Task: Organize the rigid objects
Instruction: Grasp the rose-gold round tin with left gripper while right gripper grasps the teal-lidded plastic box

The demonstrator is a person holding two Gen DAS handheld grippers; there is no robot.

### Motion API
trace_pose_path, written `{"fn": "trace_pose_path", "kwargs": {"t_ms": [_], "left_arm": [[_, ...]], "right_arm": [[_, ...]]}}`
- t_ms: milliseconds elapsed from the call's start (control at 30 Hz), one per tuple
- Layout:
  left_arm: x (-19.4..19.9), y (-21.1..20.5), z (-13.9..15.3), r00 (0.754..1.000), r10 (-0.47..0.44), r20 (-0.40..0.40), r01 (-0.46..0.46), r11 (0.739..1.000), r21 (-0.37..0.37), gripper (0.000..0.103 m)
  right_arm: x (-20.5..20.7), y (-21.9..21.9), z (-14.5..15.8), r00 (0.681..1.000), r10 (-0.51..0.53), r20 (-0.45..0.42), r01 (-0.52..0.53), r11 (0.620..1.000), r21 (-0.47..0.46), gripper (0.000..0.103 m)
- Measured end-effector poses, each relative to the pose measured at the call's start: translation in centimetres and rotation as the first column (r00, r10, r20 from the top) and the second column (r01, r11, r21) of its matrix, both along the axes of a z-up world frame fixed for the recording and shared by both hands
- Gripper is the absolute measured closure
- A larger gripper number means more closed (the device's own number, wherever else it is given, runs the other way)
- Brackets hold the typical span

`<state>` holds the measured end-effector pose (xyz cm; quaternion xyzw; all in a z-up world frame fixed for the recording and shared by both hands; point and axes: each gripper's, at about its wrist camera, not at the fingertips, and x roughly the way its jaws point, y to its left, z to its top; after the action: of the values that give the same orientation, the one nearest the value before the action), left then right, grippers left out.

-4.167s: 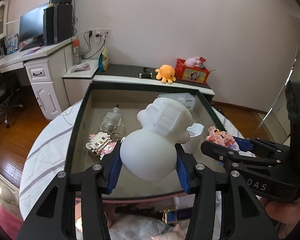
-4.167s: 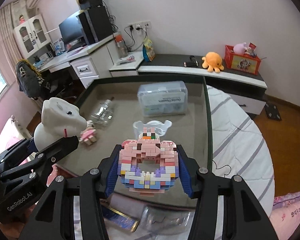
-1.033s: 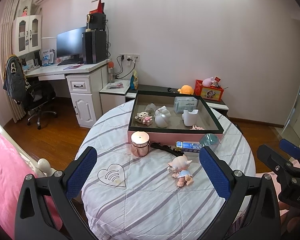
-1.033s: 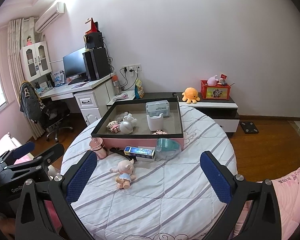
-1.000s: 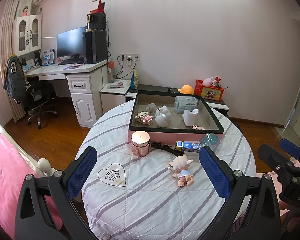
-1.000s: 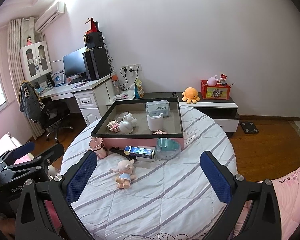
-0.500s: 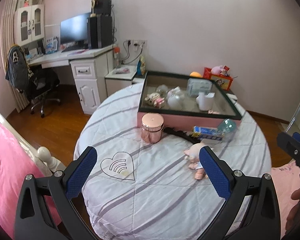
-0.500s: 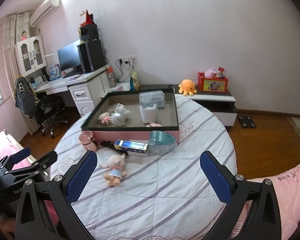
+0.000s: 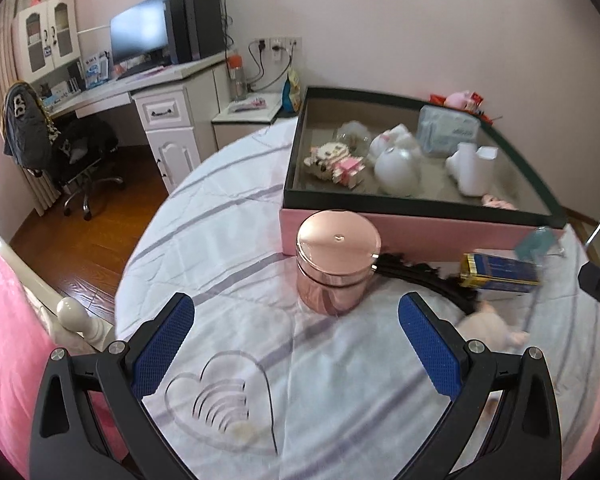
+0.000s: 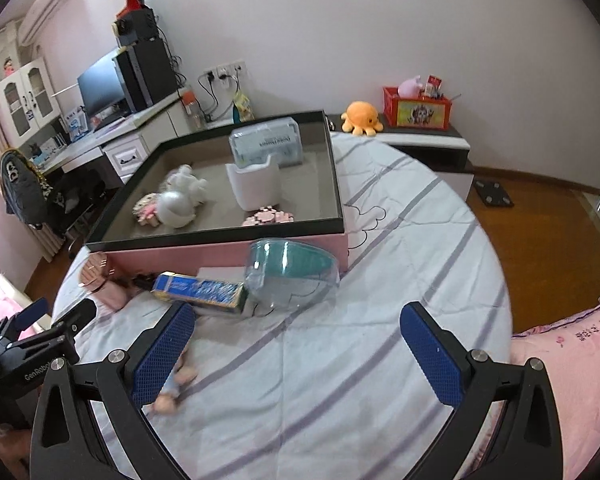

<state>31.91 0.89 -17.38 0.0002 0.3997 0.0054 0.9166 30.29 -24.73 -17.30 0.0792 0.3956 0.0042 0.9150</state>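
Both tongs are spread wide and hold nothing — the left tongs (image 9: 296, 340) hang over the round bench (image 9: 340, 380) with its white, purple-striped cloth, just short of a shiny rose-gold cylindrical canister (image 9: 337, 261) that stands upright close against the pink wall of a shallow, dark-rimmed rectangular tray (image 9: 412, 202). The right tongs (image 10: 296, 344) hover above bare cloth nearer the bench's front edge. Inside the tray lie a white rounded figurine (image 9: 396, 160) on its side, a pink-and-white block-built toy (image 9: 334, 162) beside it, a white notched cup-shaped holder (image 10: 253, 186), a clear lidded plastic box (image 10: 266, 142) at the far wall, and a flat pink block-built ring (image 10: 267, 216) near the front wall. Outside, in front of the tray, a blue-and-gold carton (image 10: 200, 290) lies flat, touching a clear dome-shaped container with a teal inside (image 10: 290, 274), which is tipped on its side. A curved black strip (image 9: 424, 276) runs from behind the canister toward the carton. A small pink pig doll (image 9: 488, 328) — blurred in both views — lies on the cloth just beside the left tongs' right-hand finger (image 9: 430, 346).
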Motion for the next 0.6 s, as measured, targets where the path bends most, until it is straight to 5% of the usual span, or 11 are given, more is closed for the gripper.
{"fn": "trace_pose_path", "kwargs": {"t_ms": [400,467,600], "left_arm": [[3.7,-0.1,-2.3,0.999,0.002,-0.053,-0.002,1.000,-0.005,0.006],[4.2,-0.4,-2.6,0.997,-0.028,-0.067,0.026,0.999,-0.019,0.029],[4.4,-0.5,-2.8,0.996,-0.049,-0.070,0.046,0.998,-0.045,0.055]], "right_arm": [[4.9,-0.6,-3.2,0.998,0.003,-0.062,0.002,0.998,0.070,0.000],[5.2,-0.8,-3.5,0.998,-0.006,-0.067,0.011,0.997,0.071,0.001],[5.2,-0.9,-4.4,0.997,0.007,-0.072,-0.001,0.996,0.085,0.021]]}}
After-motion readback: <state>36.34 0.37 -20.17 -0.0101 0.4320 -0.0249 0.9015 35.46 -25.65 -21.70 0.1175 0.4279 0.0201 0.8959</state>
